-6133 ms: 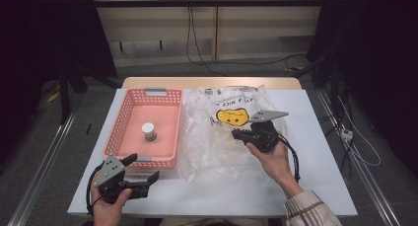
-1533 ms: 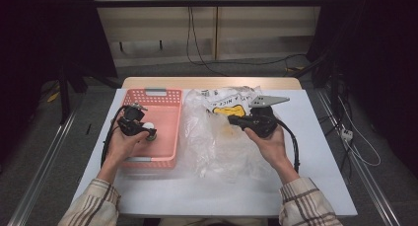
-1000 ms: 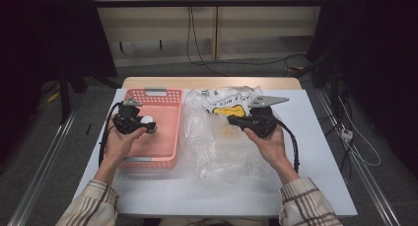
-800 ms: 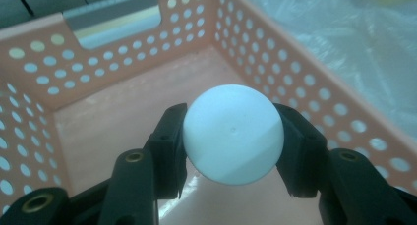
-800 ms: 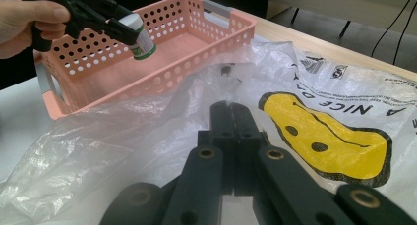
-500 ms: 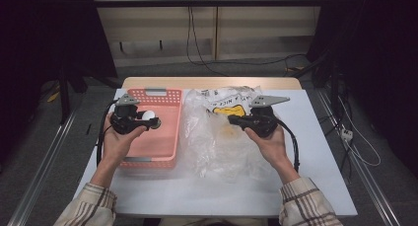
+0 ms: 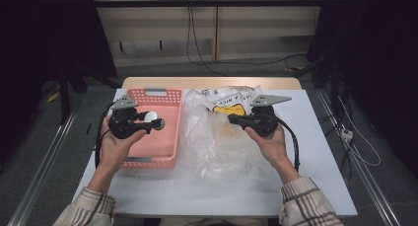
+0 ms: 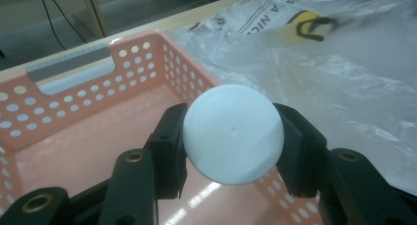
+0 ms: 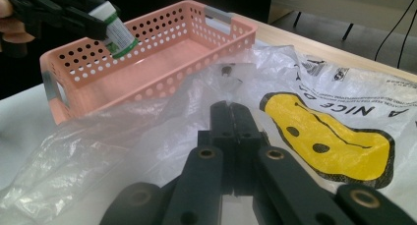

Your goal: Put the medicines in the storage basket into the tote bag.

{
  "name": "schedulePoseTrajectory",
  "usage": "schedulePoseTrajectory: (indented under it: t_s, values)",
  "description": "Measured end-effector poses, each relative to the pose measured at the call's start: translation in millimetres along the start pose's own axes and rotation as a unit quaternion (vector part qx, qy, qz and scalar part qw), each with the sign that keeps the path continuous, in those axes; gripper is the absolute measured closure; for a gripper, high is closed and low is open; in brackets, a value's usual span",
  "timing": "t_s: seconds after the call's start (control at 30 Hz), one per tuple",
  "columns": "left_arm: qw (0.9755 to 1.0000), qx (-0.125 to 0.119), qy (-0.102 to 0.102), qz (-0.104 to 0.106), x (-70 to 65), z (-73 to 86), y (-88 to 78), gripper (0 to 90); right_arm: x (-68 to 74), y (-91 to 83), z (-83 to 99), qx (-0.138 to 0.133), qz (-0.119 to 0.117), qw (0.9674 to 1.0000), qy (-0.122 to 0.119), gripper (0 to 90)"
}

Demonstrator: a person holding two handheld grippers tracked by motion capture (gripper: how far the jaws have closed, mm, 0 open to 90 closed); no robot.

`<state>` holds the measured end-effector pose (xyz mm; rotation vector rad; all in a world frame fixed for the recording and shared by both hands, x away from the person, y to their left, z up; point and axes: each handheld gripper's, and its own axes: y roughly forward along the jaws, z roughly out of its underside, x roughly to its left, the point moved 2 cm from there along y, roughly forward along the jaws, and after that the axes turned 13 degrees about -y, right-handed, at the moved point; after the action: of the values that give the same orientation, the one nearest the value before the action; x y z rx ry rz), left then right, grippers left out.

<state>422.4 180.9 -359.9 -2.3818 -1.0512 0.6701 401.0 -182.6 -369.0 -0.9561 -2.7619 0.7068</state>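
The left gripper is holding a small white-capped bottle squeezed between its fingers, above the pink basket. The right gripper is pinching the clear plastic bag with closed fingers on the surface.
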Motion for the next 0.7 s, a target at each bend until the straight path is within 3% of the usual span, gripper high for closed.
schedulePoseTrajectory:
  t_s: [0.7]
  values:
    - [0.9977,-0.018,0.033,0.055,-47.4,-3.6,-5.5,51.2,1.2,0.1,-0.8,0.000,0.000,1.0000,-0.005,90.0]
